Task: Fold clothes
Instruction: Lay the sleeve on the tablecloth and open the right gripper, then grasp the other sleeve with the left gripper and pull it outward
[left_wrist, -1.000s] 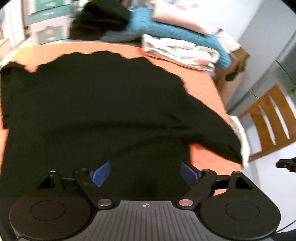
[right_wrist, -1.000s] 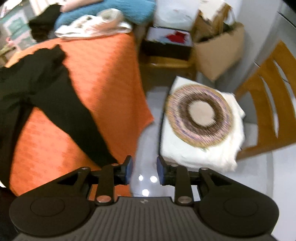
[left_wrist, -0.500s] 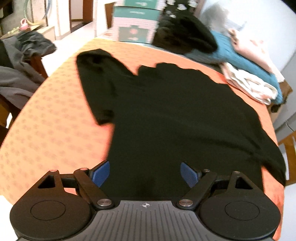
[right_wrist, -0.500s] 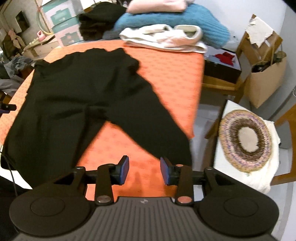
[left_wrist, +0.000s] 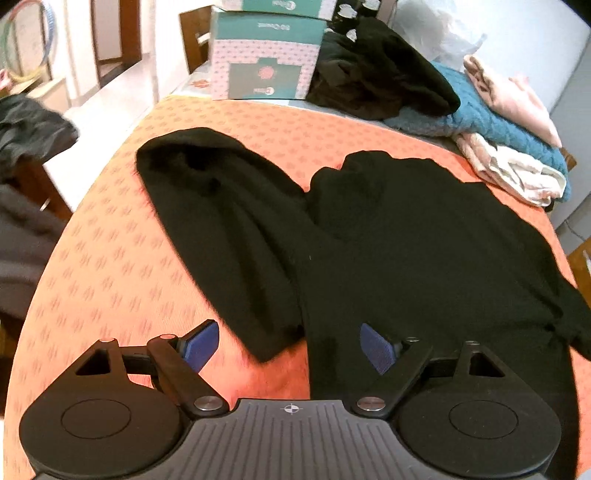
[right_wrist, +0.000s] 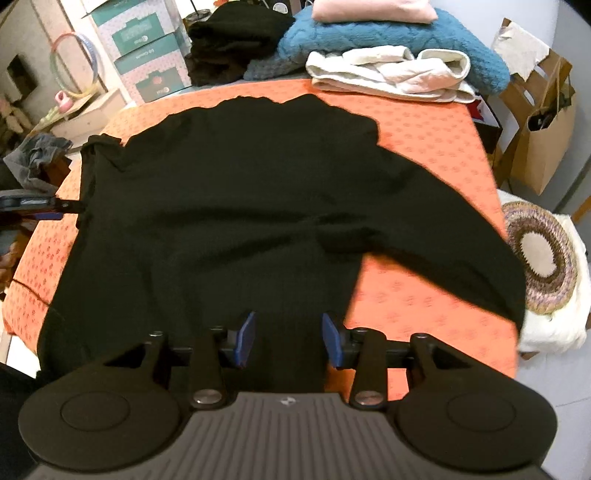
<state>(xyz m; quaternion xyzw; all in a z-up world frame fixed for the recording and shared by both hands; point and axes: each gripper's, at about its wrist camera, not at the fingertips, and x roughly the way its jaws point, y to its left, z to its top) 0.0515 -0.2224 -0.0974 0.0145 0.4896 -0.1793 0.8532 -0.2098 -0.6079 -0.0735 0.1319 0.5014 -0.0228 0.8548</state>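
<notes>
A black long-sleeved sweater (left_wrist: 424, 251) (right_wrist: 229, 206) lies spread on the orange tablecloth (left_wrist: 110, 251) (right_wrist: 424, 295). In the left wrist view its left sleeve (left_wrist: 229, 229) runs toward me and its cuff lies just ahead of my left gripper (left_wrist: 290, 345), which is open and holds nothing. In the right wrist view the other sleeve (right_wrist: 461, 243) trails to the table's right edge. My right gripper (right_wrist: 288, 338) hovers open over the sweater's hem, nothing between its blue pads (right_wrist: 246, 338).
At the table's far end sit folded clothes: a black pile (left_wrist: 376, 74), a teal knit (right_wrist: 388, 33), pink and cream garments (right_wrist: 391, 74). Teal boxes (left_wrist: 266, 59) stand behind. A chair with a round woven cushion (right_wrist: 539, 254) is right of the table. Grey clothes (left_wrist: 26, 125) lie left.
Both views have swung left across the table. The left gripper now faces the left sleeve's cuff; the right gripper has moved from the right sleeve to over the hem and opened wider.
</notes>
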